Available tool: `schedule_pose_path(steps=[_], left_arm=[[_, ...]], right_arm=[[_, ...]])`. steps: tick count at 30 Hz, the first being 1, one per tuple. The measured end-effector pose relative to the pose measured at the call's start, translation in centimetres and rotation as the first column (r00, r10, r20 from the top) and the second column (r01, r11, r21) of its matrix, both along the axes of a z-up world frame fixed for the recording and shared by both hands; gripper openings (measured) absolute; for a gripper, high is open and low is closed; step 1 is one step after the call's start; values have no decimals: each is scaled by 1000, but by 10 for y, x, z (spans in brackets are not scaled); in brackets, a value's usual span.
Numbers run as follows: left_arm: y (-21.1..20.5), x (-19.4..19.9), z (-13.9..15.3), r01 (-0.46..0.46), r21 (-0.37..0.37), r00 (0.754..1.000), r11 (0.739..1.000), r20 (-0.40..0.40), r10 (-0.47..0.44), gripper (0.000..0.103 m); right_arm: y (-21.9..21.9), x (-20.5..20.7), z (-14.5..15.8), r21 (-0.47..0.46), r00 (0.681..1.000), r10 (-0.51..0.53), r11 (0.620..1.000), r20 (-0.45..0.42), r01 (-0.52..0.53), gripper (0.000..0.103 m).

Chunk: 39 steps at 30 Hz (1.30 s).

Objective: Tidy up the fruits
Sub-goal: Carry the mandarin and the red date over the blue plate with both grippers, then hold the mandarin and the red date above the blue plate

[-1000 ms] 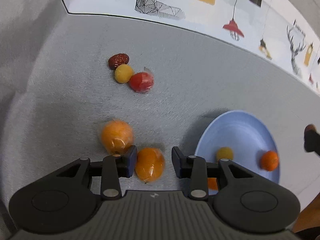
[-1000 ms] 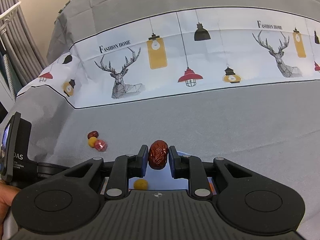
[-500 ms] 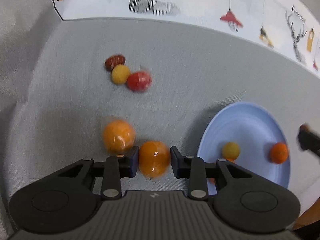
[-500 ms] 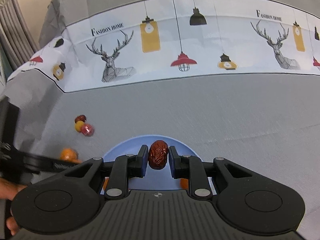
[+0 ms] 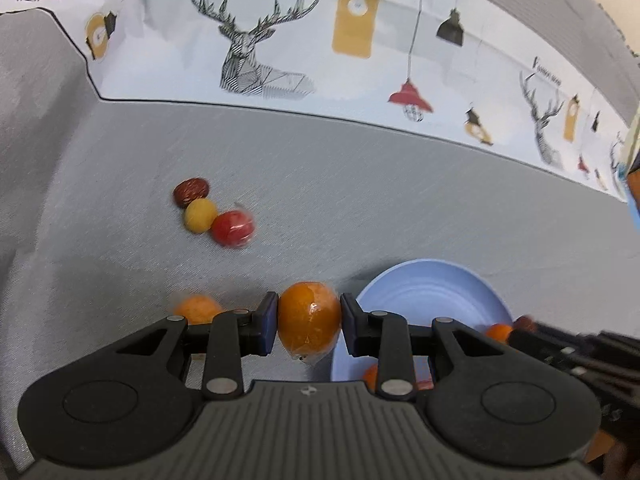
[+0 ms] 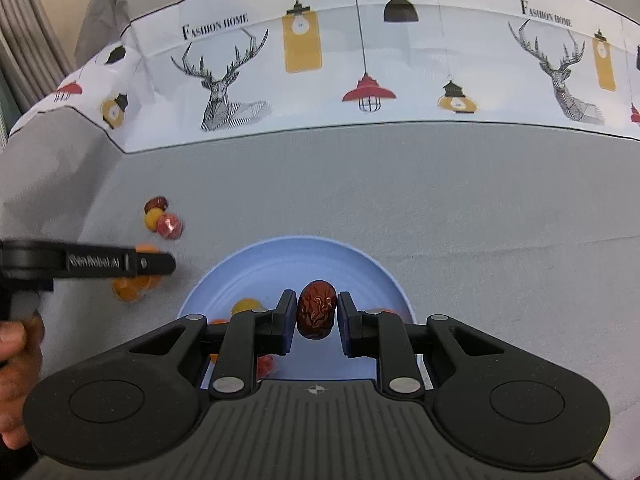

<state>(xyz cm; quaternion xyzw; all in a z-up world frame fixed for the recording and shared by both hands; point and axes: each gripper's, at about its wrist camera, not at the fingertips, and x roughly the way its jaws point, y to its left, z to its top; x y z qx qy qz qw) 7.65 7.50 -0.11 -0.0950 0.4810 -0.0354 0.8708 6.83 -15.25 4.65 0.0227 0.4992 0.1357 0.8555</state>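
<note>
Since the earlier frame, the wrapped orange fruit (image 5: 309, 319) has been taken up off the grey cloth-covered surface (image 5: 360, 184) by the left gripper (image 5: 309, 322), whose jaws have just been closing and are now pinching the fruit at its widest part, so that it is carried clear of the cloth. One more orange fruit (image 5: 196, 309) has been left on the surface just to the left of the left jaw, partly hidden. A red date (image 5: 191, 192), a small yellow fruit (image 5: 200, 216) and a wrapped red fruit (image 5: 233, 228) are noted farther off, touching in a short row and untouched. The right gripper (image 6: 316, 316) is held over the blue plate (image 6: 304, 252), its jaws pressed onto a wrinkled red date (image 6: 317, 309) gripped upright between them; the date is judged to be positioned for release into the plate, where several small orange and yellow fruits already lie. The plate appears to serve as the collection point, which would account for both fruits being held beside or above it. A hand (image 6: 16, 364) is seen at the left edge of the right wrist view, behind the left gripper.
</note>
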Motion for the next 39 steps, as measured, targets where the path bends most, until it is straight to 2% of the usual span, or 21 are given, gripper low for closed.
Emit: schedule_pose_path(steps=[9,20,24,31,39], left_arm=[[-2,-1,6,12,-35,999,999,34,-11,36],[-15,-2,7,87,-73,995,994,61,-83,36],[-28,-7,10,160,-83,984,984,98,-152,36],[-58,-19,15,290,-35,946,956,163,-281,36],[-70,-22,11,326,-3,933,945,160,-322,36]], right_arm=[[-4,2,-5,-6,1000,2,1000,-17,-2,23],[-5,2,-6,-7,1000,6,1000,-26,-6,23],[-3,2,-9,-24,999,18,1000,-42,-19,23],[1,1,-18,-52,994,43,997,-99,-48,23],[3,3,-18,-44,991,55,997,-118,-61,23]])
